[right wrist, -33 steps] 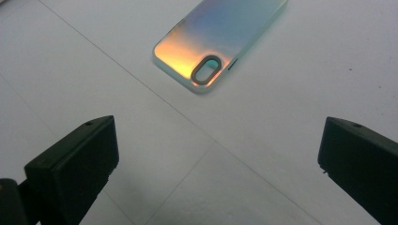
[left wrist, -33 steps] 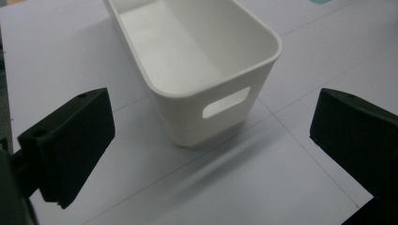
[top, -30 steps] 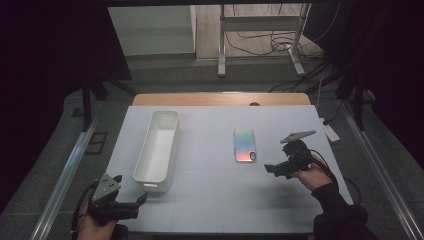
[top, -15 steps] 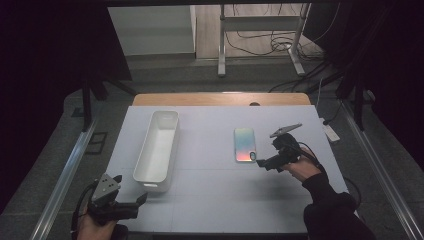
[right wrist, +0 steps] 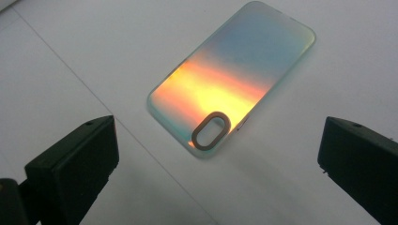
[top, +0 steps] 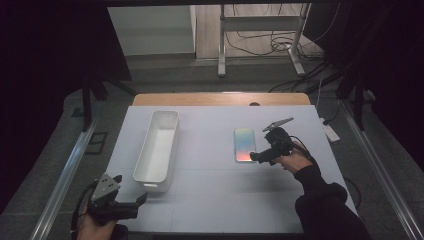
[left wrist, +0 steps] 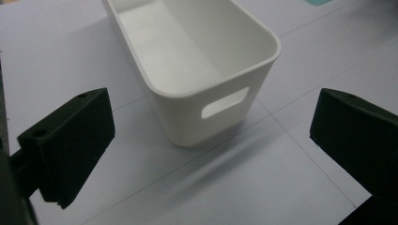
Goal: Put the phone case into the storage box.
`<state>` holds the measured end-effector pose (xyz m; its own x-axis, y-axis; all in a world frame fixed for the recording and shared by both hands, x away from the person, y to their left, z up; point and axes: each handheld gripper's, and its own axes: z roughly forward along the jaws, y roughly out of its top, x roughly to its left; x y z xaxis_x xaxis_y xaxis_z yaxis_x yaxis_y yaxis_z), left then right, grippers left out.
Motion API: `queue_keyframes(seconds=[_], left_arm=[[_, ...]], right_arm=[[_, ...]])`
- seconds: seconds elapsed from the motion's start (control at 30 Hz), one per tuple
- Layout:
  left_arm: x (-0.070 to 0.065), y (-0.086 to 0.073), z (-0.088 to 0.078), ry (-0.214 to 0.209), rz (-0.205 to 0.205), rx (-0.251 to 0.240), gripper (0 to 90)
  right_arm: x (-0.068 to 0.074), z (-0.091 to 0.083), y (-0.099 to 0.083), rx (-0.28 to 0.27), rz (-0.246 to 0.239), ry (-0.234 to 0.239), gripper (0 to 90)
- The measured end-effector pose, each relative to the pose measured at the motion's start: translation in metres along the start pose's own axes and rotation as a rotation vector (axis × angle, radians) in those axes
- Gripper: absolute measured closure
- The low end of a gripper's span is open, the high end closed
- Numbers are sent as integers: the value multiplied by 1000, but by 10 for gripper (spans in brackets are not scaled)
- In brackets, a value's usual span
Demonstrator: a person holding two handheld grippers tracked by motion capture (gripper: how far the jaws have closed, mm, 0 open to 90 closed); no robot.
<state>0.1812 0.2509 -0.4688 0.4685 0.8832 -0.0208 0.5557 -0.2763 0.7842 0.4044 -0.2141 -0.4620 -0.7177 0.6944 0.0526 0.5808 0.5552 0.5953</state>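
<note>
An iridescent phone case (top: 244,144) (right wrist: 230,79) lies flat on the white table, right of centre, its camera cut-out towards the near end. My right gripper (top: 256,156) (right wrist: 216,173) hovers open just off the case's near right corner, jaws spread wide on either side of that end. A long white bin (top: 157,150) (left wrist: 197,61) stands empty left of centre, a handle slot in its near end wall. My left gripper (top: 137,200) (left wrist: 211,159) stays open at the front left corner, pointed at the bin's near end, a short way from it.
The white table (top: 210,200) has open surface between the bin and the case and along the front. A wooden strip (top: 220,98) runs along its far edge. Metal rails (top: 65,175) flank both sides, and cables lie on the floor behind.
My right gripper has moved left and a little forward, from beside the case to its near right corner. The left gripper, the bin and the case have stayed put.
</note>
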Motion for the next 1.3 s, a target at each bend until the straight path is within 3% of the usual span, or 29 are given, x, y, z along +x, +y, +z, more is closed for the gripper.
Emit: queue_keyframes(seconds=[0.5, 0.67, 1.3], left_arm=[[0, 0, 0, -2, -1, 0, 8], [0, 0, 0, -3, -2, 0, 8], [1, 0, 0, -6, -4, 0, 9]], right_arm=[[-5, 10, 19, 19, -14, 0, 0], [-7, 15, 25, 8, -4, 26, 0], [-13, 36, 41, 48, -2, 2, 0]])
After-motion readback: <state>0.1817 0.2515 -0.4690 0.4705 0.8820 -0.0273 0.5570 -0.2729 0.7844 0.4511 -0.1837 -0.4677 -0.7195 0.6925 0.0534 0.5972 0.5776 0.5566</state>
